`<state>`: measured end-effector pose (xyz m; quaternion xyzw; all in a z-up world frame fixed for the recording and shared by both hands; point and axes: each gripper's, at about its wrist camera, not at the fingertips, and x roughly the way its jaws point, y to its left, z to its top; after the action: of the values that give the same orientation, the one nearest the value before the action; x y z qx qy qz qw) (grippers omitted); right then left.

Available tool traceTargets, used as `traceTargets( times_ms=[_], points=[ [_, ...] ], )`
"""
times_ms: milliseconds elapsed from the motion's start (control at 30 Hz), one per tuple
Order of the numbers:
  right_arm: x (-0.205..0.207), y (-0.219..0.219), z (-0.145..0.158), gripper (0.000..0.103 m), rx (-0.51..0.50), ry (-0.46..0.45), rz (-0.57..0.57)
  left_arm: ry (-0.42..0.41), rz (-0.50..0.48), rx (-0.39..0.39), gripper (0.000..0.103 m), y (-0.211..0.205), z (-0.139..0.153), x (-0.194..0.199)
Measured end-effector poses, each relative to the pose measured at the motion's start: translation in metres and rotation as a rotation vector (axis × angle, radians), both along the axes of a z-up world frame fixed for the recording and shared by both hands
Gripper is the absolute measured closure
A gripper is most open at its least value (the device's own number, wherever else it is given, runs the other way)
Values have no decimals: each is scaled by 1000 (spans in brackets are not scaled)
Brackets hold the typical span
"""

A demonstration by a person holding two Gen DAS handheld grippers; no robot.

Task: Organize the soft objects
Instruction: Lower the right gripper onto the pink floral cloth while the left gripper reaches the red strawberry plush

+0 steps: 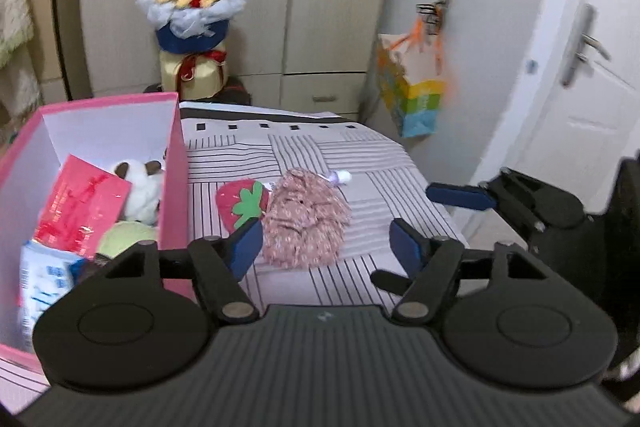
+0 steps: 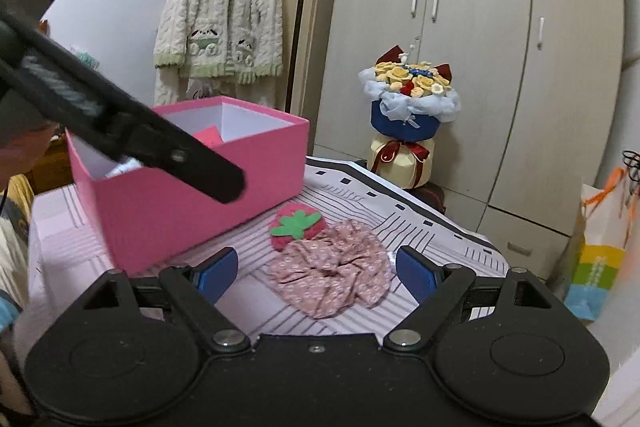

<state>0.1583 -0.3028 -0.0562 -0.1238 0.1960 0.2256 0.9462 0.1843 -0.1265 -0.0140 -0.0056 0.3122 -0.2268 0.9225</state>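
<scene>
Floral scrunchie, light, limp, crumpled cloth, lying mid-tabletop touching a strawberry plush beside the pink box; best pinched across its bunched rim; left gripper and right gripper both spread, empty.

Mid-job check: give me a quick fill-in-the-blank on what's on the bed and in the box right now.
1. The floral scrunchie lies on the striped ____.
2. The plush strawberry lies between the scrunchie and the ____ box.
3. The white plush toy sits ____ the box.
4. Both grippers' jaws are ____.

Missing words: bedsheet; pink; inside; open
</scene>
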Motion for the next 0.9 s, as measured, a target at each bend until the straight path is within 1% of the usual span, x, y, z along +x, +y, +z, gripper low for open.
traceTargets(
  times_ms=[67,100,133,233,300,367,433,467,533,667,800,900],
  points=[
    [14,-3,-7,14,-13,13,16,-19,77,8,41,-10,-9,11],
    [22,-3,-11,14,-29,34,26,-29,112,5,43,-14,-15,18],
    [29,-3,-15,14,-48,56,37,-27,147,3,47,-18,-20,24],
    [47,2,-27,14,-107,81,77,-18,238,-2,48,-27,-38,42],
    [57,6,-34,14,-115,94,101,1,286,2,49,-31,-47,55],
    [64,8,-39,14,-114,93,119,13,331,-4,52,-33,-56,66],
    [70,13,-44,13,-115,82,143,-5,372,-17,56,-35,-60,72],
    [73,15,-46,13,-129,80,147,-19,387,-22,57,-35,-62,74],
    [80,20,-50,13,-157,70,150,-18,415,-1,57,-37,-64,81],
    [97,22,-54,13,-145,99,158,14,472,24,57,-33,-68,95],
    [114,20,-60,12,-120,137,150,89,466,29,57,-30,-75,109],
    [123,18,-65,11,-102,176,144,107,474,29,53,-29,-79,114]
  ],
)
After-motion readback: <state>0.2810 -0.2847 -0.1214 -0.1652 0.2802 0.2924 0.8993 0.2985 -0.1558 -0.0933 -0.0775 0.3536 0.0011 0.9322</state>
